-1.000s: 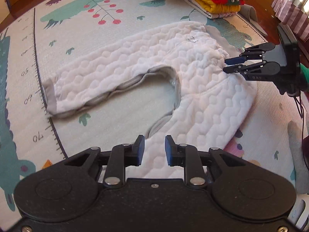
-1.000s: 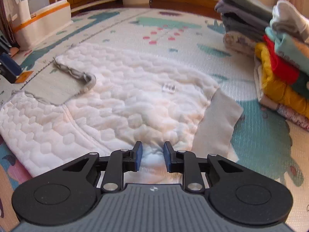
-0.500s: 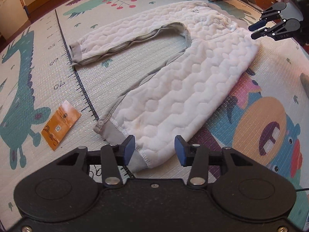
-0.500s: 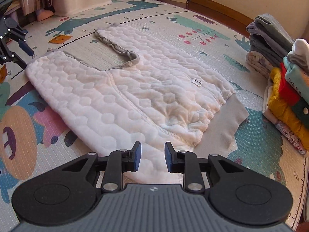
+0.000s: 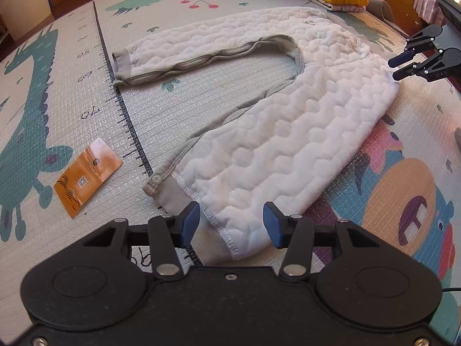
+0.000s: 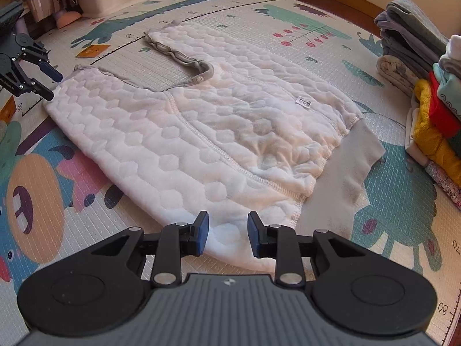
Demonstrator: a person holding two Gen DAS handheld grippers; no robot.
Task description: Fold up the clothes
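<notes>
Both your left tongs (image 5: 231, 225) and right tongs (image 6: 228, 233) are hovering released over the white quilted fleece baby trousers (image 5: 288, 132), cuff at 6 o'clock.

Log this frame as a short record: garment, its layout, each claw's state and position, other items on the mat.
garment: white quilted baby trousers with grey cuffs
layout: flat on the cartoon-print play mat, legs spread apart, unfolded
left claw: open, over a leg cuff, gripping nothing
right claw: open, at the waist edge, gripping nothing
other items: stack of folded clothes beyond the waistband; orange foil packet beside the ruler print
</notes>
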